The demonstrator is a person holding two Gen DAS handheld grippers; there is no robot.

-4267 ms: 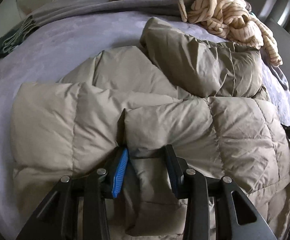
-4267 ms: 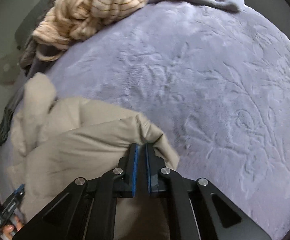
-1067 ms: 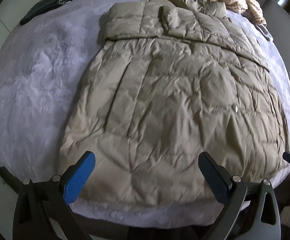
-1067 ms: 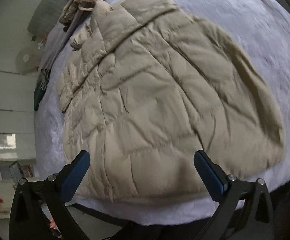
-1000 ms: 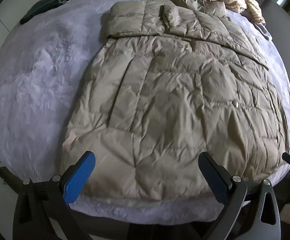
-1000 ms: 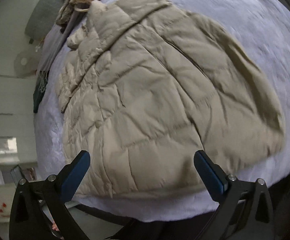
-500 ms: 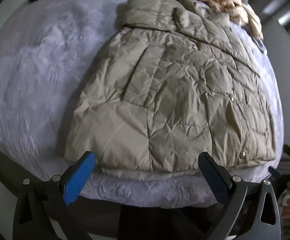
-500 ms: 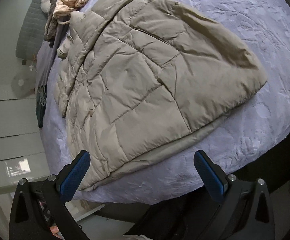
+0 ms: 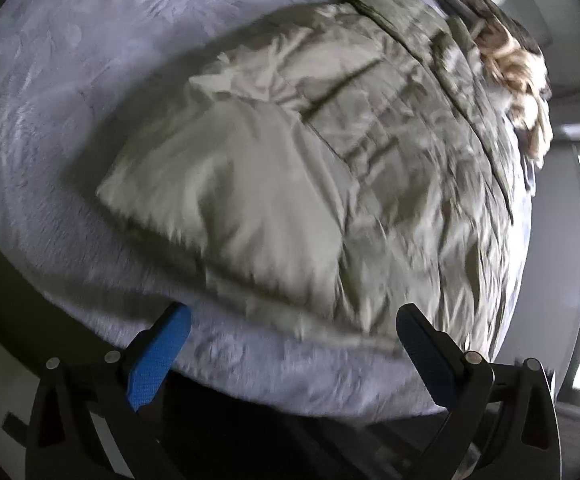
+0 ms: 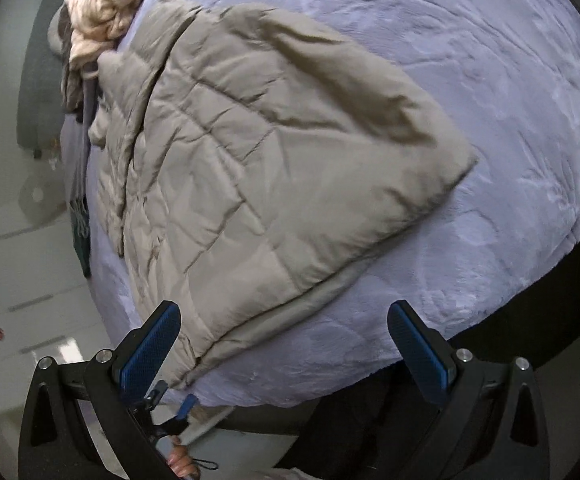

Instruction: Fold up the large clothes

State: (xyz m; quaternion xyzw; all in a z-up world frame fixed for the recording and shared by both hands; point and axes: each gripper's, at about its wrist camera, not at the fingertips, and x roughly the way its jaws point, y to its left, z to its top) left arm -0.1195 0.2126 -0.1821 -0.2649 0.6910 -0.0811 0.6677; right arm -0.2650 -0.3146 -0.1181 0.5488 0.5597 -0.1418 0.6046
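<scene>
A beige quilted puffer coat (image 9: pixel 322 168) lies spread flat on a lavender bedspread (image 9: pixel 69 60), its hem toward me. It also shows in the right wrist view (image 10: pixel 249 168). My left gripper (image 9: pixel 294 344) is open and empty, just off the near bed edge below the hem's left part. My right gripper (image 10: pixel 285 340) is open and empty, just off the bed edge (image 10: pixel 470 300) below the hem's right corner. The left gripper's tips (image 10: pixel 169 408) show at the lower left of the right wrist view.
A cream striped garment (image 10: pixel 105 4) is heaped with darker clothes at the far end of the bed, also in the left wrist view (image 9: pixel 518 68). A dark green scarf (image 10: pixel 81 232) hangs at the bed's far side. White cabinets (image 10: pixel 13 280) stand beyond.
Both grippers have let go of the coat, which now lies unfolded. In the last second both open grippers dropped lower and closer to the hem at the bed edge.
</scene>
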